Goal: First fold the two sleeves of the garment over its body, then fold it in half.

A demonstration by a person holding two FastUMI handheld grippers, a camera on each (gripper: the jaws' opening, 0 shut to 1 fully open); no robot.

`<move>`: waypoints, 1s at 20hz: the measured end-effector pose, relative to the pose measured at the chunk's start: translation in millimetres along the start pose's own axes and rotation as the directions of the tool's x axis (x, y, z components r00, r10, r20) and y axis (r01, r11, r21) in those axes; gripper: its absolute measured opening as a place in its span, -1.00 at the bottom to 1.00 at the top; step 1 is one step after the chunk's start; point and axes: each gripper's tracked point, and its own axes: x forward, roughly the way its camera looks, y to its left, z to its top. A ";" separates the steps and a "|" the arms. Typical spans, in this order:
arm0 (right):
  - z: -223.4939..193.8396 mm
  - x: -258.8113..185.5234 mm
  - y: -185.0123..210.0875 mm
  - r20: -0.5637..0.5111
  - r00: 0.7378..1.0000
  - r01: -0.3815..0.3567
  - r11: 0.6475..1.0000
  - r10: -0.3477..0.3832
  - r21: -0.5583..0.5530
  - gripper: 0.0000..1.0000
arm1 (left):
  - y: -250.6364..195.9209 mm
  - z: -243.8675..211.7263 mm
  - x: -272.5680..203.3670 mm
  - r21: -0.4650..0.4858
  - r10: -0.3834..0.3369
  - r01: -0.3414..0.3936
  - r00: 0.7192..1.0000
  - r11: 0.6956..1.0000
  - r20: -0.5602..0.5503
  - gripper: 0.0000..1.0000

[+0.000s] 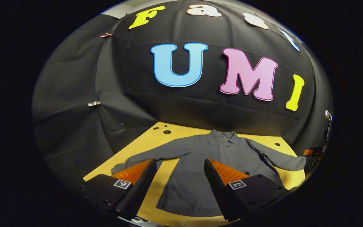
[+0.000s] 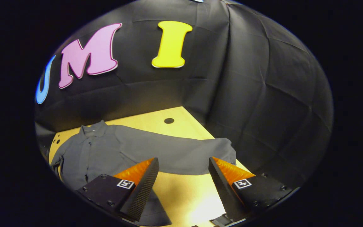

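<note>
Left hand-held gripper (image 1: 180,164) and right hand-held gripper (image 2: 183,162) gape wide (holding nothing) above a grey shirt (image 1: 213,157), sleeves spread on the counter (image 2: 156,121).

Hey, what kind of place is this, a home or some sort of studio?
Most likely a staged recording booth, not a home: black cloth walls close around a bare wooden table, with one grey shirt laid flat and both grippers open above it.
</note>
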 end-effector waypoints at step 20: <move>-49.0 164.5 -122.5 -0.177 0.973 0.162 0.985 -0.148 0.065 0.96 | -37.6 -20.5 26.1 0.147 0.027 -0.014 0.996 0.989 -0.089 0.92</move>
